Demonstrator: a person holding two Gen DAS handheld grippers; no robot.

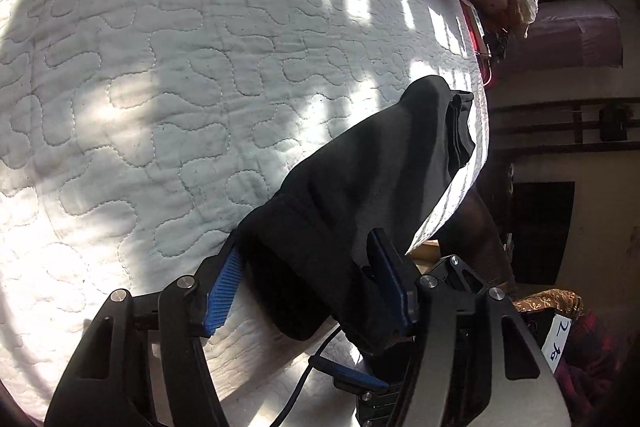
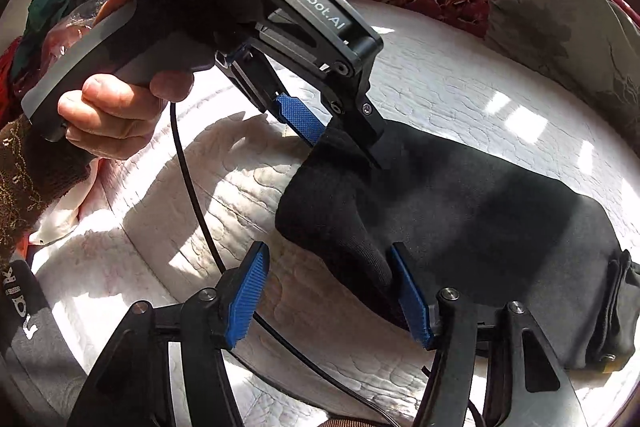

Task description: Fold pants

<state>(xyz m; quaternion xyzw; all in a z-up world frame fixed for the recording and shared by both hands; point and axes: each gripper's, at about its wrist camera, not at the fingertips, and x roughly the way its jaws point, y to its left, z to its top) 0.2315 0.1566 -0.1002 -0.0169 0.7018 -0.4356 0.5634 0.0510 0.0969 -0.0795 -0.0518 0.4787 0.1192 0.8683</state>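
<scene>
the black pants [image 2: 480,203] lie folded into a thick bundle on the white quilted mattress [image 1: 160,87], near its edge, with the stacked hems at the far end. your left gripper [image 2: 344,135] comes down on the near corner of the bundle; its blue pads [image 2: 298,117] stand a little apart with the corner cloth rising between them, but you cannot tell if they really pinch it. in the left wrist view the same fingers are wide around a fold of the pants. your right gripper [image 2: 332,295] is wide open, one blue finger touching the bundle's side. your left hand [image 2: 116,111] holds the handle. patterned pillows [image 2: 560,19] lie beyond.
</scene>
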